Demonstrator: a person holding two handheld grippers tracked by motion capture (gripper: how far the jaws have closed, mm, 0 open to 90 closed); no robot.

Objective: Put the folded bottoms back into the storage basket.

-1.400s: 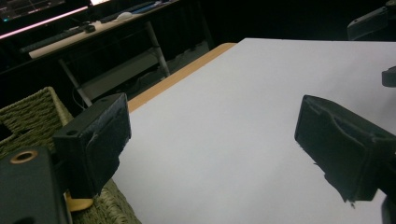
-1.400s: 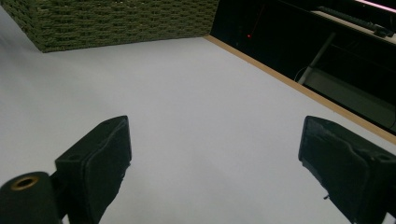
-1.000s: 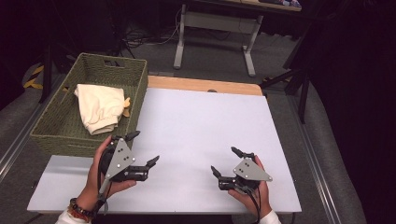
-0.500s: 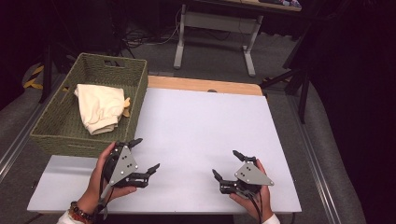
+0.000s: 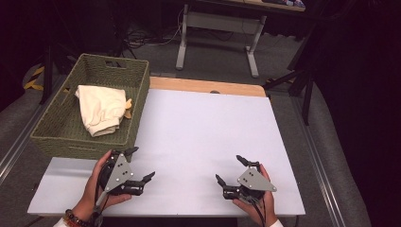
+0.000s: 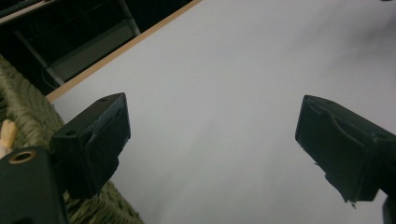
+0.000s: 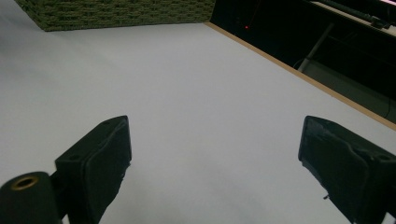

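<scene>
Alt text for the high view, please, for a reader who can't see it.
A person's hands hold the left tool and right tool, jaws open and empty, low over the near edge of a white table. A green woven basket at the table's left holds a cream cloth.

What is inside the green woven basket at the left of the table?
Inside the green woven basket lies a cream cloth, bunched up, with a small tan piece at its right edge. Whatever is under the cloth is covered.
</scene>
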